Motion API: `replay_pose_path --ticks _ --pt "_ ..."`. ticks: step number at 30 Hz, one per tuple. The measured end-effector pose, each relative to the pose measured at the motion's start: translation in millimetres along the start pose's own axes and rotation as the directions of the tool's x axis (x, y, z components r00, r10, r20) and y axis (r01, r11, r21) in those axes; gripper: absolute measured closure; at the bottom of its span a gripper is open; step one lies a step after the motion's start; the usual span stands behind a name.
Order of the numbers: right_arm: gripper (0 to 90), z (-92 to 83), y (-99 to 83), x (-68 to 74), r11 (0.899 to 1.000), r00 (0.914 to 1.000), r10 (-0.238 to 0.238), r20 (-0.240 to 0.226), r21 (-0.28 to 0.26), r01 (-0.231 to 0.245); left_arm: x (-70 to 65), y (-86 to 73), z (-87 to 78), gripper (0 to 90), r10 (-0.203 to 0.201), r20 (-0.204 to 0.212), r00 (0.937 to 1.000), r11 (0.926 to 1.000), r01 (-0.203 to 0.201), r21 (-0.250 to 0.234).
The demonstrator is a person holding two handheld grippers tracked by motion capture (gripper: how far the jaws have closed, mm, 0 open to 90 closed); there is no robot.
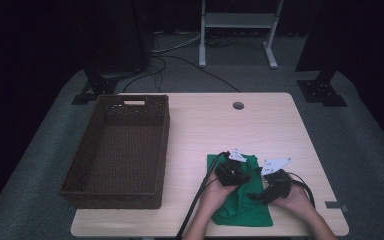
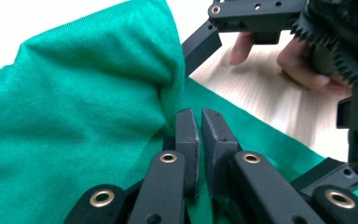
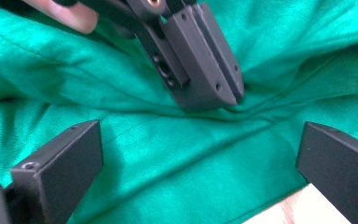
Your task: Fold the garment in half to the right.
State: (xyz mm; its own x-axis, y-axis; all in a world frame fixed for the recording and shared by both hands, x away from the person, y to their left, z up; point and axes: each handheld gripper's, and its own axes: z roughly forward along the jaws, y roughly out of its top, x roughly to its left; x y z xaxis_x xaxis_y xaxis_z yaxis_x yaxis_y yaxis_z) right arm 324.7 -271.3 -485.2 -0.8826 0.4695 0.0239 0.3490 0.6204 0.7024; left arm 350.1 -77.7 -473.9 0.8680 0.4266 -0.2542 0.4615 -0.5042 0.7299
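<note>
The left gripper (image 2: 200, 114) has its jaws pressed together on a fold of the green cloth (image 2: 74, 121), which bunches up directly ahead of its tips and rises to one side of them. The right gripper (image 3: 200, 154) stands spread wide, with nothing between its jaws; the cloth lies flat below and ahead of it, and the pinching left gripper sits just beyond its open gap. In the high view the two grippers are close together over the cloth, the left gripper (image 1: 231, 172) nearer the wicker basket (image 1: 80, 180), the right gripper (image 1: 272, 187) on the far side from it. The basket is dark brown, rectangular and well apart from both grippers, with no contents visible. Each gripper trails a black cable back toward the person's forearms. The surface (image 1: 260, 125) is a light wood tabletop with a round cable hole (image 1: 238, 105) beyond the grippers. Past the surface lie grey carpet, loose cables, a white frame (image 1: 237, 30) and dark stands.
</note>
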Motion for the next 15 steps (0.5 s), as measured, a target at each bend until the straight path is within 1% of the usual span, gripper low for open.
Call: replay_pose_path --ticks 2,4,6,10,15 --pt "0.0 0.0 0.0 0.1 1.0 1.0 0.001 0.0 0.0 -0.001 1.1 -0.2 -0.2 85.0 -0.004 0.003 1.0 1.0 0.004 0.003" --pt "0.0 0.0 0.0 0.1 1.0 1.0 0.001 0.0 0.0 -0.001 1.2 -0.4 -0.5 83.3 -0.008 0.007 0.9999 1.0 0.008 -0.006" --pt "0.0 0.0 0.0 0.0 1.0 1.0 0.0 0.0 0.0 0.0 0.4 -0.3 -2.5 79.5 -0.004 0.012 0.9999 0.9999 0.005 -0.013" --pt "0.0 0.0 -0.1 -0.1 1.0 1.0 0.0 0.0 -0.001 0.0 -1.3 1.3 -13.9 71.6 -0.013 0.027 0.9995 0.9972 0.015 -0.073" --pt "0.0 0.1 -0.1 -0.1 1.0 1.0 -0.002 0.001 -0.002 0.002 -2.1 5.6 -32.5 65.8 0.005 -0.001 1.0 0.994 -0.005 -0.109"
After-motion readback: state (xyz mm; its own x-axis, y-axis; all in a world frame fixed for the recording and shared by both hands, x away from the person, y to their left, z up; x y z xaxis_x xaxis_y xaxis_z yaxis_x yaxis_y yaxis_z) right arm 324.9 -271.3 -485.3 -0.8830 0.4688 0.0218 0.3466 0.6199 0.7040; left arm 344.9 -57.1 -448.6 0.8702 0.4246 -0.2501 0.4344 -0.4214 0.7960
